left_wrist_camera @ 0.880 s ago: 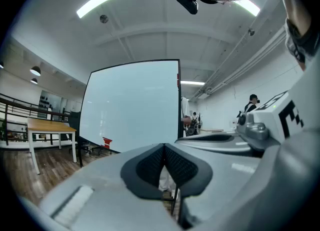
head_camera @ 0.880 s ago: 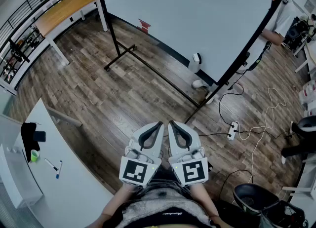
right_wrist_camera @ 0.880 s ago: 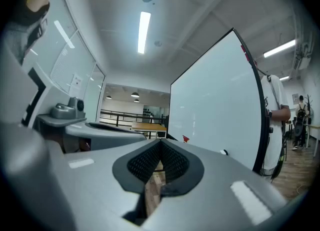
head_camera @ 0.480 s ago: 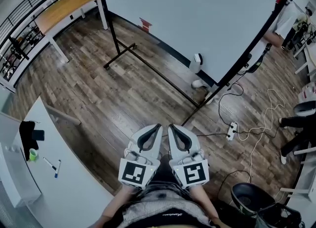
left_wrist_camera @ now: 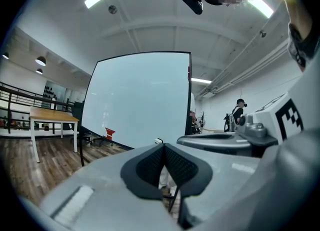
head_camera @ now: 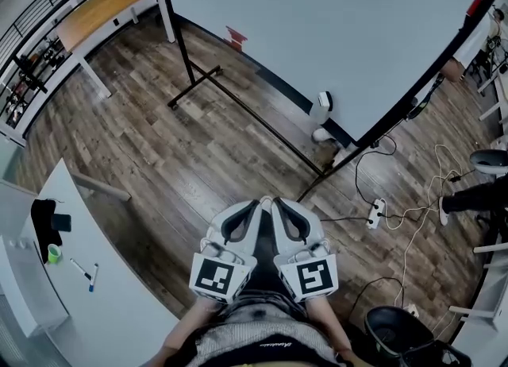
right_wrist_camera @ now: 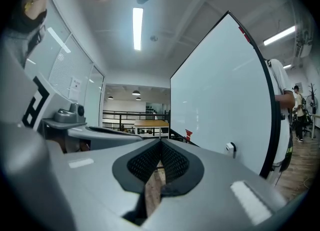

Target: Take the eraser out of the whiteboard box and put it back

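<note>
A big whiteboard [head_camera: 333, 24] on a black wheeled stand fills the top of the head view. Low on its face hangs a small white box [head_camera: 320, 106] with something dark at its top, too small to name; the right gripper view shows that box [right_wrist_camera: 230, 147] too. Both grippers are held side by side close to my body, far short of the board. The left gripper [head_camera: 256, 202] is shut with nothing in it, its tips meeting [left_wrist_camera: 163, 145]. The right gripper [head_camera: 275, 201] is shut and empty as well [right_wrist_camera: 160, 141].
A red mark [head_camera: 236, 37] sits low on the board. A wooden table [head_camera: 107, 4] stands far left. A white desk [head_camera: 103, 302] with markers and a green cup [head_camera: 54, 252] lies near left. A power strip [head_camera: 375, 212], cables, a black bin [head_camera: 394, 330] and a person's legs [head_camera: 476, 195] are at the right.
Both grippers stay shut and together. The head view has shifted a little, so the board and box sit slightly further right. The person at the right has moved.
</note>
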